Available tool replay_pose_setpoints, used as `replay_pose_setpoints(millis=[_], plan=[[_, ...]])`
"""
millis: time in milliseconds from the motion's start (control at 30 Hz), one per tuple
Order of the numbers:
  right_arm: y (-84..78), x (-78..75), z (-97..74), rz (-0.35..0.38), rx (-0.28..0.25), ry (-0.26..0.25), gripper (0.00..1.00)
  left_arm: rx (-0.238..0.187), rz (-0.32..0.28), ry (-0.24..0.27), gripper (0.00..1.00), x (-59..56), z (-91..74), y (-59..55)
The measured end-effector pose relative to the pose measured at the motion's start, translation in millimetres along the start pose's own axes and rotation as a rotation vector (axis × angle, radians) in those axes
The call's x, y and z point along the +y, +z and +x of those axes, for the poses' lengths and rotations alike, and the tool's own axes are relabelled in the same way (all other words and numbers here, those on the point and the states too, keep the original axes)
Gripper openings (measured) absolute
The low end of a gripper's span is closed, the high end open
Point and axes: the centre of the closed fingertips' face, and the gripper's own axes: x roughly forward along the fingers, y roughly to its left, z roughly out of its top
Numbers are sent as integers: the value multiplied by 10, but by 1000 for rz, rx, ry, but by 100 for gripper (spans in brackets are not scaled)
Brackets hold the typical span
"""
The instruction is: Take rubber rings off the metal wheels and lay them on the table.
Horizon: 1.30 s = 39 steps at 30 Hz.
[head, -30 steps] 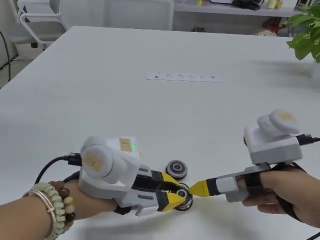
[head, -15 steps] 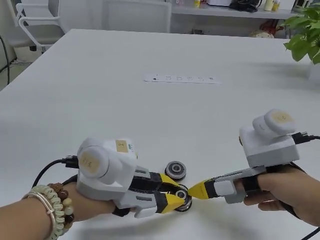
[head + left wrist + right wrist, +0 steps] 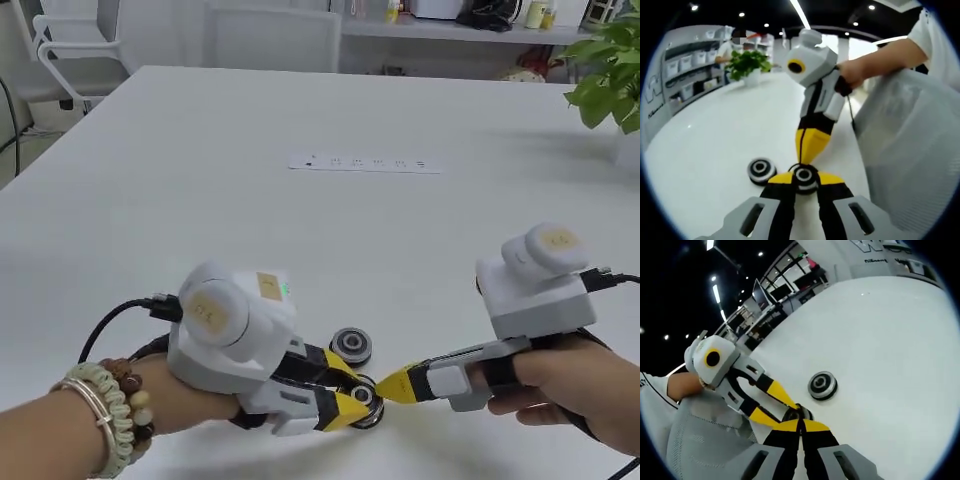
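Note:
My left gripper (image 3: 357, 392) (image 3: 805, 180) is shut on a small metal wheel (image 3: 369, 396) (image 3: 804, 174) that carries a black rubber ring, low over the white table (image 3: 300, 230). From the right, my right gripper (image 3: 384, 386) (image 3: 800, 421) has its yellow tips pressed together at that wheel's rim (image 3: 796, 413), apparently pinching the ring's edge. The same pointed tips (image 3: 802, 161) touch the top of the wheel in the left gripper view. A second wheel (image 3: 352, 343) (image 3: 761, 170) (image 3: 822, 384) with its ring on lies flat on the table just beyond the held one.
A white power strip (image 3: 365, 162) lies flat near the table's middle. A green plant (image 3: 605, 70) stands at the far right edge, and chairs (image 3: 270, 35) stand behind the far edge. The left gripper's black cable (image 3: 110, 325) trails off to the left.
Both grippers stay at the held wheel. The left gripper's body has risen and tilted slightly. The picture has shifted a little with the head.

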Motion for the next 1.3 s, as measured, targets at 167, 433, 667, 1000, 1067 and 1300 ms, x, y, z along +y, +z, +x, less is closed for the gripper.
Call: replay_pose_setpoints(millis=[167, 433, 667, 1000, 1067, 1300], plan=[[6, -16, 0, -4, 4, -3, 0, -5, 9, 14, 21, 37, -76, 77], [53, -4, 5, 13, 1, 9, 0, -39, 53, 37, 37, 47, -269, 262], [126, -5, -22, 30, -25, 17, 0, -81, 80, 70, 43, 86, -410, 530], [428, 30, -197, 73, -166, 32, 0, -146, 105, 98, 57, 79, -684, 819], [457, 53, -210, 68, -177, 34, 0, -152, 109, 112, 60, 83, -770, 839], [545, 120, -246, 56, -209, 48, 0, -148, 92, 179, 68, 100, -1095, 796]])
